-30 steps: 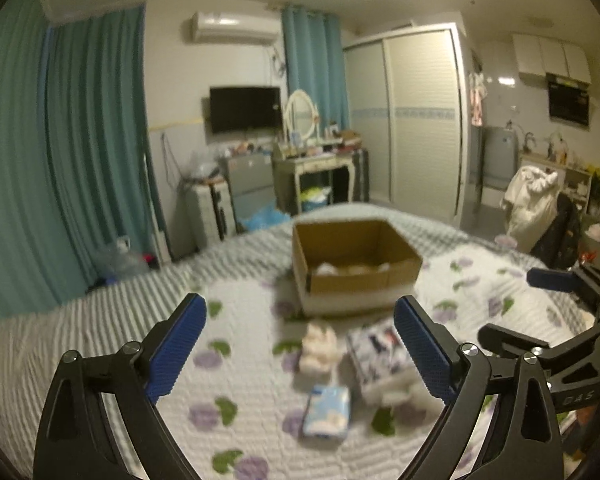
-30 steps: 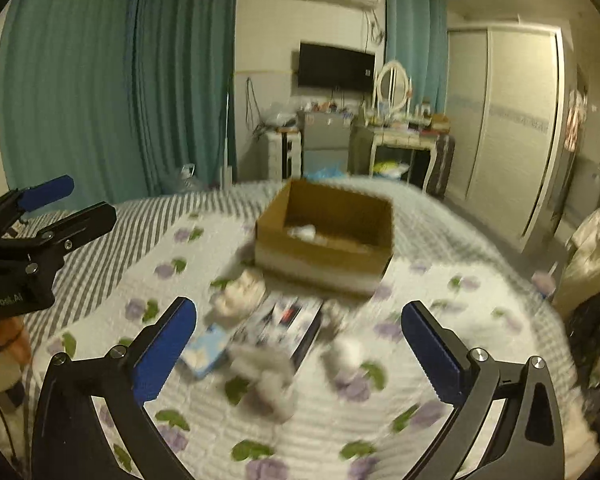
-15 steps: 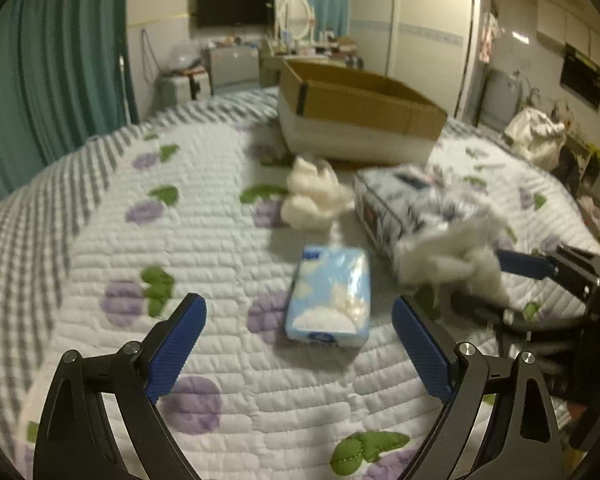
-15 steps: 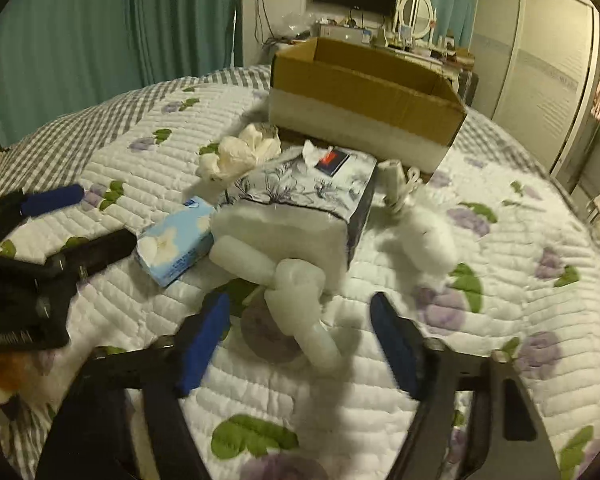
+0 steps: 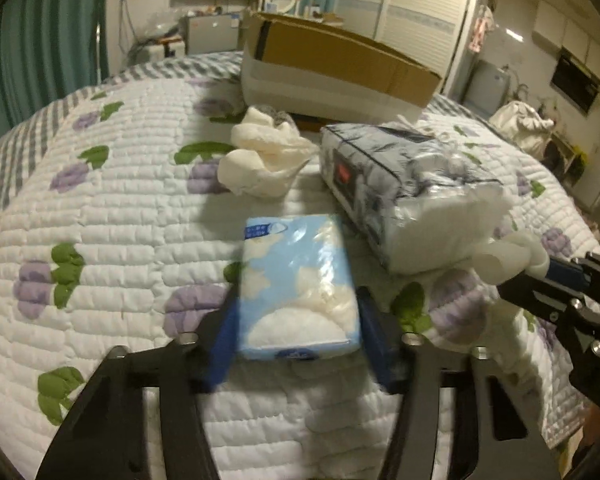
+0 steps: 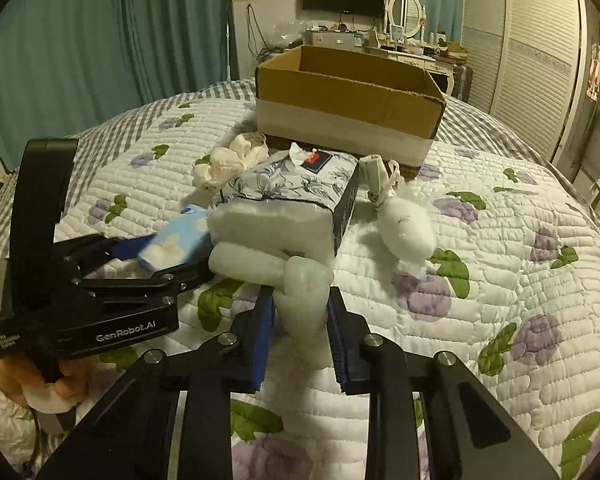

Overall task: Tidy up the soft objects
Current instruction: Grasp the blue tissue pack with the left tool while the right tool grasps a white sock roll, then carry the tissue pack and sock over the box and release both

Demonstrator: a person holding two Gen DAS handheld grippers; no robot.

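Note:
On the quilted bed my left gripper (image 5: 296, 336) is shut on a light blue tissue pack (image 5: 296, 280), which also shows in the right wrist view (image 6: 174, 240). My right gripper (image 6: 300, 320) is shut on a white foam piece (image 6: 300, 284), seen in the left wrist view (image 5: 508, 256) at the right. A large floral tissue pack (image 5: 404, 184) lies between them, also in the right wrist view (image 6: 296, 192). A crumpled cream cloth (image 5: 264, 156) and a white stuffed bundle (image 6: 404, 224) lie nearby. The open cardboard box (image 6: 348, 100) stands behind.
The bed's quilt (image 6: 500, 260) has purple flower prints and falls away at its edges. Teal curtains (image 6: 80, 40), a wardrobe (image 6: 532, 52) and a cluttered dresser (image 6: 404, 44) stand beyond the bed.
Both grippers dropped to the bed and closed: the left onto the blue tissue pack, the right onto the white foam piece.

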